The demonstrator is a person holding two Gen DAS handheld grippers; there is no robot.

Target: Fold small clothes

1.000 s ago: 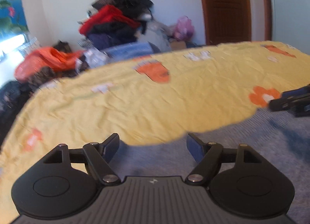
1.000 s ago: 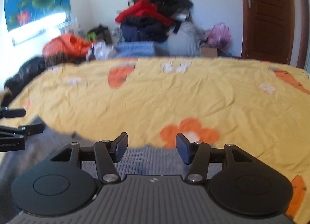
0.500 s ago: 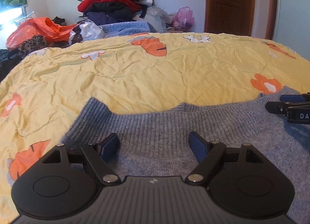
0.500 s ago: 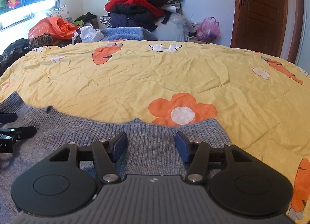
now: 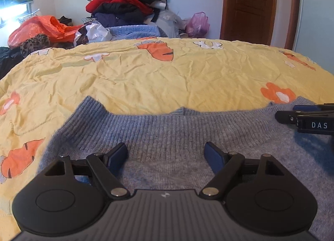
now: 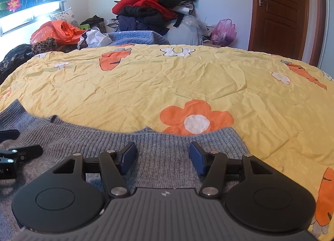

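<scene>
Grey ribbed-knit sweater [image 5: 187, 136] lies flat on the yellow bedspread printed with orange flowers and carrots [image 5: 167, 78], its ribbed hem edge running across the view ahead of both my claws. My left claw [image 5: 166, 155] sits low over the sweater near its left corner, the blue pads spread wide with nothing between them but knit below. My right claw [image 6: 162, 154] is over the right end of the same hem, just short of the orange flower with a white centre [image 6: 196, 119], and its pads are likewise apart and gripping nothing. From the left wrist view I see the right claw's black fingers [image 5: 292, 115] reaching in from the right above the fabric; from the right wrist view the left one's tips [image 6: 20, 151] show at the left edge. Beyond the bed, a heap of red, black and dark blue clothes [image 6: 154, 13] rests against the white wall, beside a brown wooden door [image 6: 281, 11].
</scene>
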